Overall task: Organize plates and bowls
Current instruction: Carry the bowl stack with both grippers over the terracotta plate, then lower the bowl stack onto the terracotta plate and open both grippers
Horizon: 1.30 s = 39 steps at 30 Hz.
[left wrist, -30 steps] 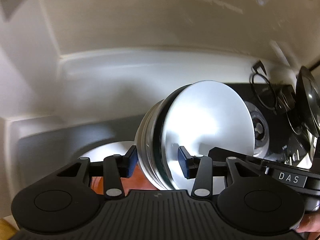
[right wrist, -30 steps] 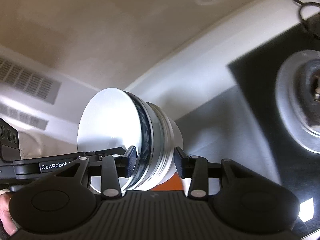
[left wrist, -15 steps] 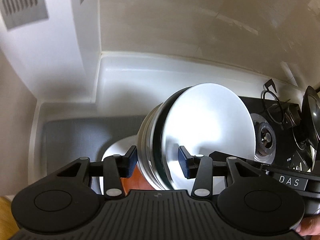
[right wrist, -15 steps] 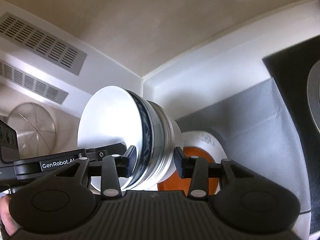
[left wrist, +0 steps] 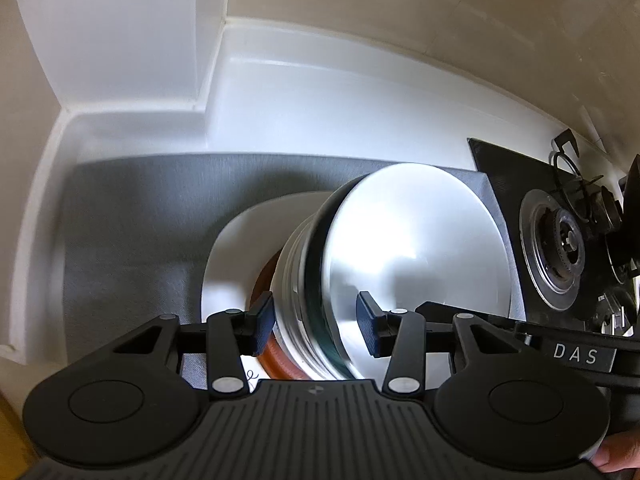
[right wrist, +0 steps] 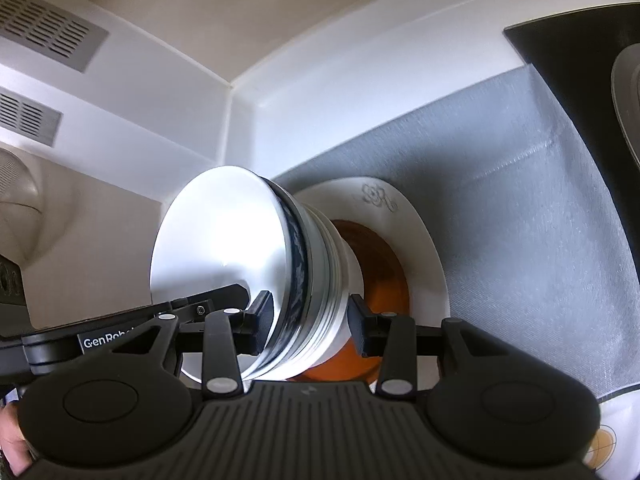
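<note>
White glossy desk in a cream-walled corner, woven grey mat (left wrist: pixel 132 216) beside a black gas hob (left wrist: pixel 556 248), nested stack of smooth bowls (left wrist: pixel 400 264) held sideways above a white plate (right wrist: pixel 420 232) and orange dish (right wrist: pixel 384 276), left gripper (left wrist: pixel 316 322) and right gripper (right wrist: pixel 307 322) both clamped on its rims.

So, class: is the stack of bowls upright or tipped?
Tipped. The stack of bowls lies sideways between both tongs, its open top facing right in the left view.

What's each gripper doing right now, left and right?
Left gripper: shut on the stack of bowls.
Right gripper: shut on the same stack of bowls.
</note>
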### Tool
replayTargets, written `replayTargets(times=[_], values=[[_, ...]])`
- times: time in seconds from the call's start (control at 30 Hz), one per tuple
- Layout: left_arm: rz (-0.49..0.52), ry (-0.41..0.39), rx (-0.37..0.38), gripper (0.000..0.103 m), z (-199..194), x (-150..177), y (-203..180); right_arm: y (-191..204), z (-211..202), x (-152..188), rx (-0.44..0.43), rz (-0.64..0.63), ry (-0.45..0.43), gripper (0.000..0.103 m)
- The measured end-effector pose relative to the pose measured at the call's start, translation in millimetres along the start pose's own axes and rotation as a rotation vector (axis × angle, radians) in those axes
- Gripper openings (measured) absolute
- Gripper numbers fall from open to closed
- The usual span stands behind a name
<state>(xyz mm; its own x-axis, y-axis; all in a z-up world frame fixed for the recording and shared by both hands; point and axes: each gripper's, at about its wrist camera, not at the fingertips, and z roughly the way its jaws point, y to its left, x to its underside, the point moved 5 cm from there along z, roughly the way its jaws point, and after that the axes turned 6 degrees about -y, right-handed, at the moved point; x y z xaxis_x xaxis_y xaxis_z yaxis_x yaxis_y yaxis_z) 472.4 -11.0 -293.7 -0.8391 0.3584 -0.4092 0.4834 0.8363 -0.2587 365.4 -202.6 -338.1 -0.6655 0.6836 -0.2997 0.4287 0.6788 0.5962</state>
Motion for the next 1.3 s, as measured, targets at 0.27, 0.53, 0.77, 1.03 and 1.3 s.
replayTargets(times=[0.27, 0.53, 0.77, 1.03, 1.3], values=[[-0.01, -0.001, 0.045, 0.047, 20.8, 10.7, 11.2, -8.0, 11.6, 9.9, 0.047, 0.009, -0.004, 0.045], [-0.04, -0.026, 0.074, 0.042, 25.0, 24.5, 21.9, -16.1, 14.3, 14.6, 0.038, 0.02, -0.027, 0.045], [0.135, -0.242, -0.02, 0.078, -50.7, 33.3, -12.4, -7.8, -30.6, 37.4, 0.123, -0.031, -0.124, 0.074], [0.235, -0.363, -0.252, 0.099, -167.9, 72.9, -88.9, 30.6, -128.8, 75.0, 0.277, -0.152, -0.189, 0.09], [0.175, -0.404, -0.381, 0.099, -255.2, 108.3, -149.2, 68.9, -231.2, 102.0, 0.203, -0.352, -0.275, 0.103]])
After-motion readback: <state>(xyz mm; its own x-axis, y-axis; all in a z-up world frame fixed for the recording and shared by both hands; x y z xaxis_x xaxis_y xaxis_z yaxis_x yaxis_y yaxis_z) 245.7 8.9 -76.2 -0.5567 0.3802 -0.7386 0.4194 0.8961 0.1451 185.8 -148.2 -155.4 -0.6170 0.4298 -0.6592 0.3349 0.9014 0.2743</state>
